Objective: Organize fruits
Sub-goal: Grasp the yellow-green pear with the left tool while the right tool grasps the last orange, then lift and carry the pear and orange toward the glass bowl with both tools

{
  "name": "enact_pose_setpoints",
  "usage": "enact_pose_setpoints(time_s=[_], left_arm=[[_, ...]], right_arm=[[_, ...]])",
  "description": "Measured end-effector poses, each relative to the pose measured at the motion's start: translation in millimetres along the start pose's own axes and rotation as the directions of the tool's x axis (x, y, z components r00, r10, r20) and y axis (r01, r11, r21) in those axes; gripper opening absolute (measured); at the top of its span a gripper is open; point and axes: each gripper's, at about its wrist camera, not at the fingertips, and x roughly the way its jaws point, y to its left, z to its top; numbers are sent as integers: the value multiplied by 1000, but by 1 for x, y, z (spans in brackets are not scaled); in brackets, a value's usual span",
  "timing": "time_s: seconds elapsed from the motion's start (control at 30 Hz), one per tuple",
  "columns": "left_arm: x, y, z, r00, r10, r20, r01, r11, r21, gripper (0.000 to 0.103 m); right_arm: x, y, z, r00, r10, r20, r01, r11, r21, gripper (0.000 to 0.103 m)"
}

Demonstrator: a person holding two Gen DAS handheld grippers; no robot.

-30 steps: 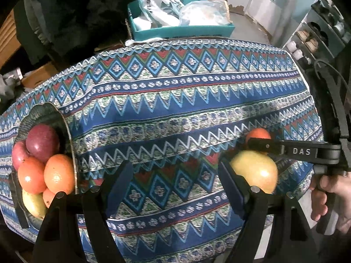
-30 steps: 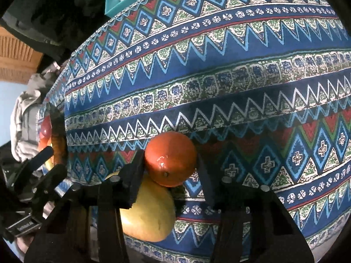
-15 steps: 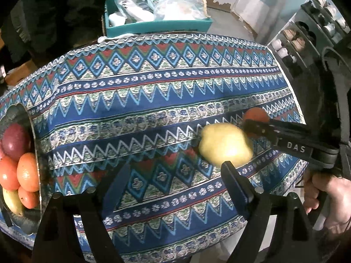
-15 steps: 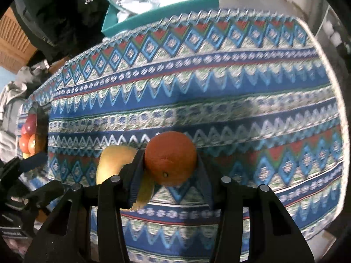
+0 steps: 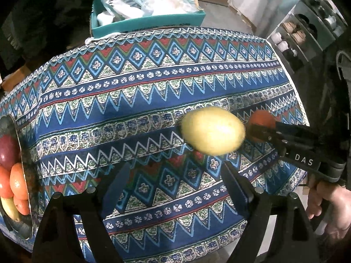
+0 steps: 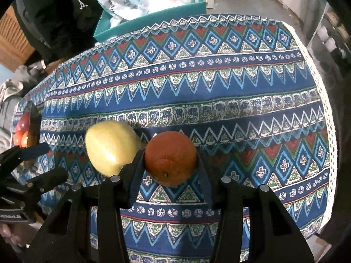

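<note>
Most fruit already sits in the dark bowl (image 5: 24,225) at the patterned bench's (image 5: 153,92) left edge. 2 pieces remain out: an orange (image 6: 170,157) clamped in the right tool (image 6: 170,162), and a yellow fruit (image 5: 213,130) lying just beside it. The left tool (image 5: 175,184) hangs wide and empty. A teal bin (image 5: 153,20) stands behind, well clear.

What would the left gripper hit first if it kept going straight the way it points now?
Probably bare patterned tablecloth: nothing lies between the open left gripper jaws. The yellow fruit sits beyond and rightward, though depth is unclear.
</note>
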Motion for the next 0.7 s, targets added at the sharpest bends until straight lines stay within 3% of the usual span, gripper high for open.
enact_pose_setpoints(time_s=[0.47, 0.7], left_arm=[[9, -21, 23, 1000, -8, 8, 8, 1000, 25, 86], [25, -29, 28, 994, -106, -34, 103, 992, -79, 87]], right_arm=[[-14, -34, 6, 999, 24, 33, -26, 996, 81, 47], [-19, -50, 5, 999, 18, 49, -23, 994, 107, 47]])
